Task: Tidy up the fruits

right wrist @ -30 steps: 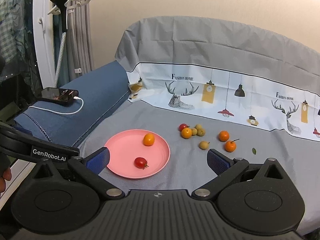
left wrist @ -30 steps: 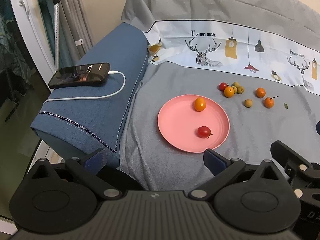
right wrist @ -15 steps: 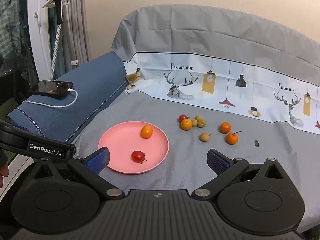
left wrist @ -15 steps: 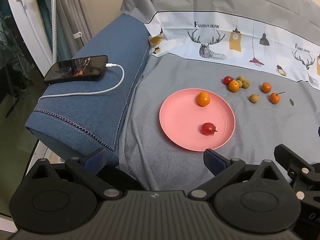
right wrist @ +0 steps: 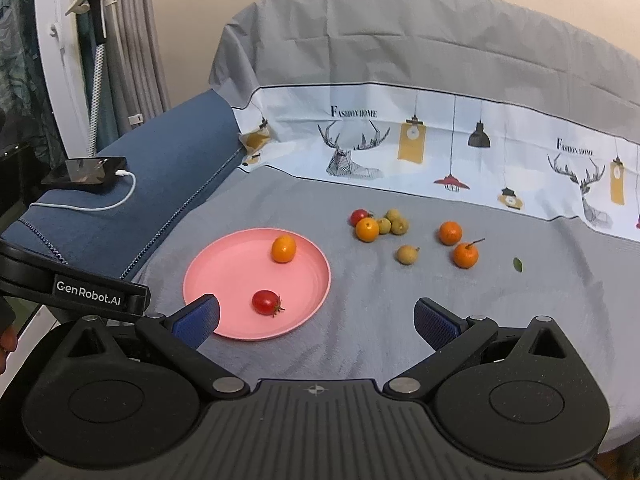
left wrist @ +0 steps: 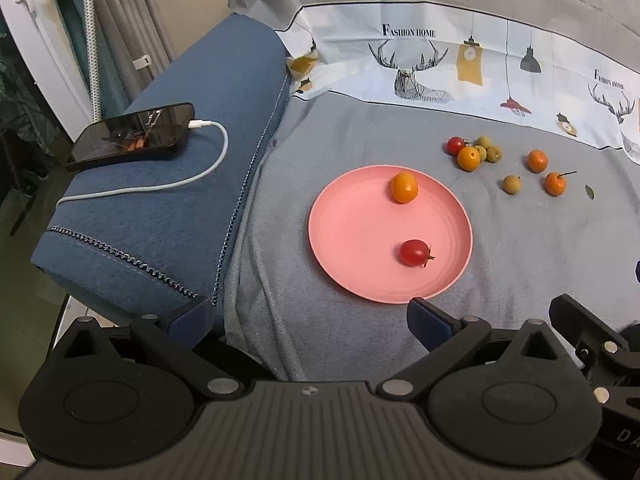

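Two fruits are already gathered on the round pink plate (right wrist: 224, 276); seven are left scattered far right. The left gripper (left wrist: 310, 320) and right gripper (right wrist: 316, 316) are held spread and empty, ready for picking.

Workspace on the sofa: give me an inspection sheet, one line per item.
Surface: grey sofa cover, wrinkled near the front edge.
Job's things: pink plate holds one orange fruit and one red tomato; eight fruits lie loose on the cover beyond it, including a tomato, three orange and four greenish ones.
Clutter: small green leaf on the cover.
Grippers: left gripper and right gripper both open, holding nothing.
Cables: white charging cable plugged into a phone on the blue armrest.
Surroundings: curtains and a wall behind.
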`<action>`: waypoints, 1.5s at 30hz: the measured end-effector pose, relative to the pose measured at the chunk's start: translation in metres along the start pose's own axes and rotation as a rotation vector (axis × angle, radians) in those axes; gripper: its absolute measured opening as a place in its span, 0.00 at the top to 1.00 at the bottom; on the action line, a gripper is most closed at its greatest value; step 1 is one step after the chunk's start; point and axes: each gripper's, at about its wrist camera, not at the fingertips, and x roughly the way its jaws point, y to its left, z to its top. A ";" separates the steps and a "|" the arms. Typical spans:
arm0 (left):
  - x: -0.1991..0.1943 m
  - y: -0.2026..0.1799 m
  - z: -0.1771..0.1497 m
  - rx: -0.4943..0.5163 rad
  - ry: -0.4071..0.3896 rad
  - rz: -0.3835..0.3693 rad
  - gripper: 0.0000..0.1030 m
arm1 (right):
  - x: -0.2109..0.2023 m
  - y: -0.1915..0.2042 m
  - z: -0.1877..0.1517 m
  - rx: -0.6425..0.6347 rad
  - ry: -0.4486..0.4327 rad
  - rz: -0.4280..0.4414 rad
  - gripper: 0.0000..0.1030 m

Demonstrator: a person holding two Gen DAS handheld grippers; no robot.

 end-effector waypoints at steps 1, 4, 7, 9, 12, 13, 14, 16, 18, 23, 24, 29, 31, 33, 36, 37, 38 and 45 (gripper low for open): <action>0.002 -0.001 0.001 0.003 0.003 0.000 0.00 | 0.002 -0.002 0.000 0.006 0.004 -0.002 0.01; 0.007 -0.005 0.005 0.011 0.012 0.000 0.00 | 0.007 -0.007 0.000 0.022 0.013 -0.002 0.01; 0.011 -0.008 0.009 0.016 0.017 -0.002 0.00 | 0.012 -0.011 -0.001 0.035 0.021 -0.002 0.01; 0.013 -0.010 0.012 0.015 0.019 -0.005 0.00 | 0.014 -0.013 -0.001 0.041 0.025 -0.004 0.01; 0.017 -0.013 0.015 0.015 0.024 -0.008 0.00 | 0.018 -0.017 -0.001 0.056 0.033 -0.007 0.01; 0.017 -0.014 0.016 0.016 0.025 -0.010 0.00 | 0.019 -0.018 -0.001 0.061 0.037 -0.007 0.01; 0.018 -0.015 0.017 0.018 0.024 -0.012 0.00 | 0.020 -0.019 -0.001 0.066 0.040 -0.008 0.01; 0.019 -0.018 0.019 0.023 0.023 -0.013 0.00 | 0.022 -0.022 -0.001 0.075 0.043 -0.012 0.01; 0.021 -0.021 0.022 0.027 0.023 -0.016 0.00 | 0.023 -0.025 -0.001 0.083 0.044 -0.017 0.01; 0.026 -0.030 0.029 0.036 0.024 -0.025 0.00 | 0.028 -0.036 0.000 0.105 0.044 -0.037 0.01; 0.027 -0.032 0.032 0.036 0.026 -0.029 0.00 | 0.029 -0.039 0.001 0.107 0.041 -0.044 0.01; 0.035 -0.046 0.053 0.023 0.027 -0.070 0.00 | 0.036 -0.065 0.010 0.135 0.006 -0.114 0.01; 0.040 -0.056 0.064 0.026 0.017 -0.075 0.00 | 0.041 -0.081 0.013 0.160 -0.007 -0.159 0.01; 0.047 -0.068 0.077 0.034 0.016 -0.082 0.00 | 0.048 -0.099 0.014 0.182 -0.013 -0.194 0.01; 0.065 -0.085 0.099 0.029 0.037 -0.109 0.00 | 0.063 -0.123 0.015 0.204 -0.011 -0.244 0.01; 0.071 -0.091 0.107 0.026 0.039 -0.122 0.00 | 0.069 -0.130 0.015 0.211 -0.006 -0.257 0.01; 0.077 -0.097 0.114 0.025 0.037 -0.136 0.00 | 0.076 -0.137 0.015 0.220 -0.001 -0.268 0.01; 0.163 -0.145 0.169 0.016 0.161 -0.211 0.00 | 0.146 -0.177 0.016 0.241 0.038 -0.301 0.01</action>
